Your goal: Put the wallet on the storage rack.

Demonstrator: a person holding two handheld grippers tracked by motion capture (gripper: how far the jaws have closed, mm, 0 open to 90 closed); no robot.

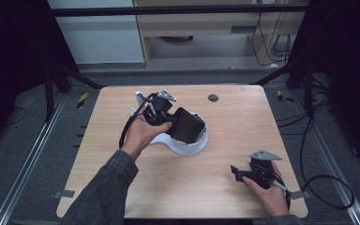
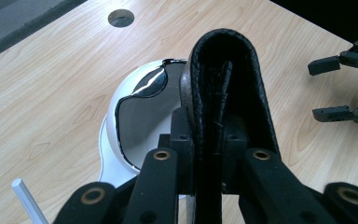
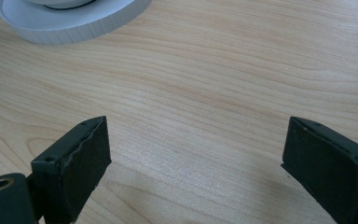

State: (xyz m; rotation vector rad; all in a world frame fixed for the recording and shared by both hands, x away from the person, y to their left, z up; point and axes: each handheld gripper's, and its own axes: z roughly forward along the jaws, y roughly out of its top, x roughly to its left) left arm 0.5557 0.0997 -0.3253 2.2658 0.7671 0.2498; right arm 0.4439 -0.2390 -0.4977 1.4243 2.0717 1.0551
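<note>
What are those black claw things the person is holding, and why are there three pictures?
They are hand-held grippers, like big tongs with two jaws. One picture looks down from above the wooden table. The other two come from little cameras riding on each gripper. The left gripper is pinching a folded black leather wallet over a white round stand with a shiny top. The right gripper rests near the table's edge with its jaws wide apart, holding nothing.
</note>
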